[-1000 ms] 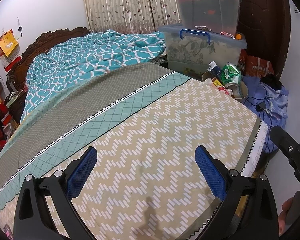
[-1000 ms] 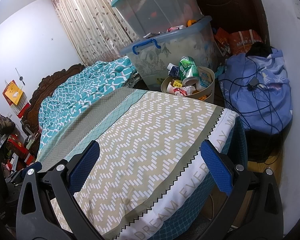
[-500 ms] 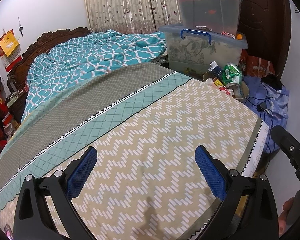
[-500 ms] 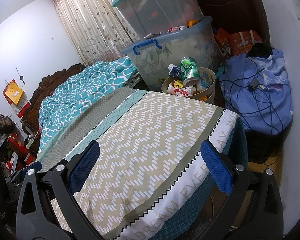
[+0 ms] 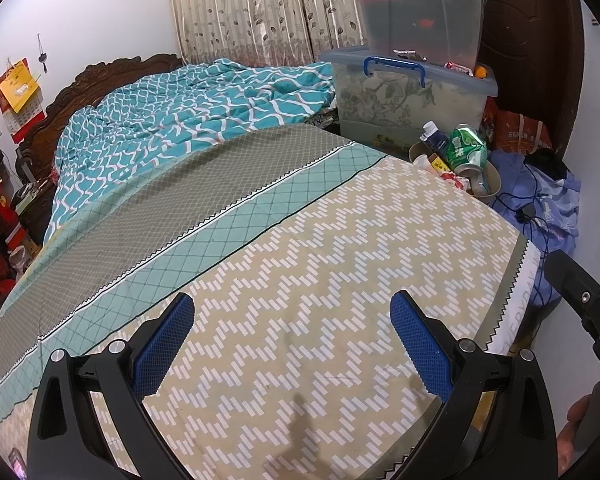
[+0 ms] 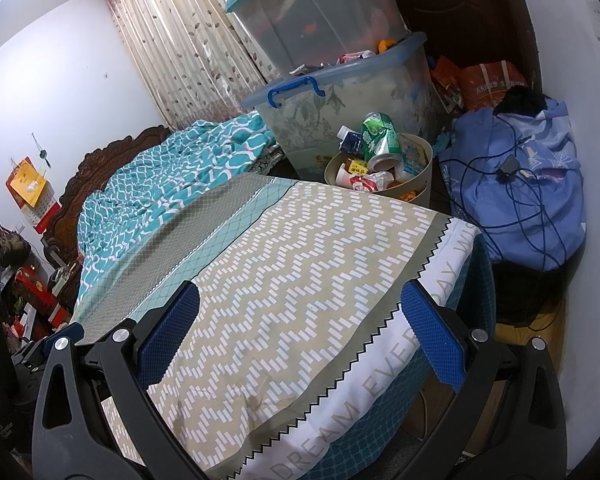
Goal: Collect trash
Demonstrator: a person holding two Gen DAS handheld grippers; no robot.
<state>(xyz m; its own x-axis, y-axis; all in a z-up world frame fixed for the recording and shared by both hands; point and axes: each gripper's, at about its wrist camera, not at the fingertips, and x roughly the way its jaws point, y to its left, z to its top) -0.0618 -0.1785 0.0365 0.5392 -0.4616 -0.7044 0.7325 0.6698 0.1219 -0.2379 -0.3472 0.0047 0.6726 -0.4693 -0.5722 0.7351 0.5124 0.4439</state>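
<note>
A round beige trash bin [image 6: 422,160] stands on the floor beyond the far corner of the bed, full of trash: a crushed green can [image 6: 380,136], a blue-and-white carton [image 6: 350,142], a crumpled red-and-white wrapper [image 6: 370,180]. The bin also shows in the left wrist view [image 5: 494,178] with the green can [image 5: 466,148]. My left gripper [image 5: 292,340] is open and empty above the bed cover [image 5: 300,264]. My right gripper [image 6: 300,332] is open and empty above the bed's near corner. Both are far from the bin.
Two stacked clear storage boxes [image 6: 340,92] stand behind the bin. A blue bag with cables [image 6: 524,184] lies right of the bin, with orange bags [image 6: 488,84] behind. A teal quilt [image 5: 204,120] covers the bed's head end. Clutter sits at the left [image 6: 32,300].
Both views have shifted very slightly; the grippers stay open and empty over the bed.
</note>
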